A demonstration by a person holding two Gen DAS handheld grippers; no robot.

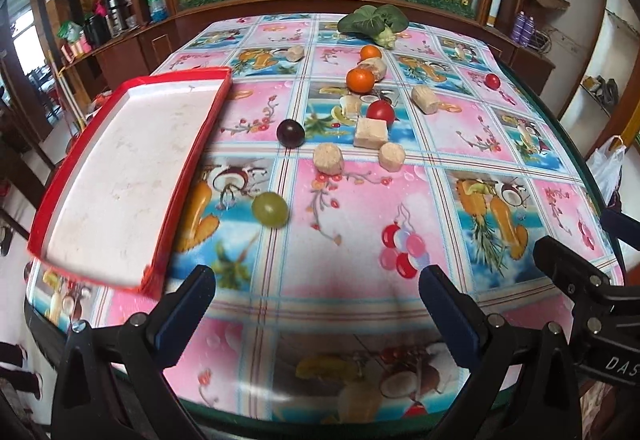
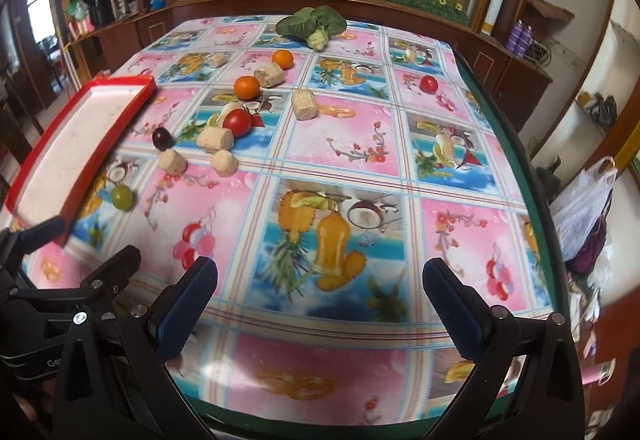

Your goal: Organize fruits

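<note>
Left gripper (image 1: 316,310) and right gripper (image 2: 320,304): black frames, blue textured pads, jaws spread wide, nothing between them, both at near table edge. Glossy fruit-print tablecloth (image 1: 360,208). Shallow rectangular red-rimmed white tray (image 1: 120,176) at left, bare. Scattered mid-table: smooth round green grape (image 1: 270,209), dark purple grape (image 1: 291,133), two oranges (image 1: 360,80), red tomatoes (image 1: 381,111), beige crumbly cylindrical blocks (image 1: 328,159). Leafy green vegetable (image 1: 372,20) at far edge.

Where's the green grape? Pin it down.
The green grape lies loose on the tablecloth just right of the red tray, nearer the grippers than the dark grape; in the right wrist view it sits far left.
</note>
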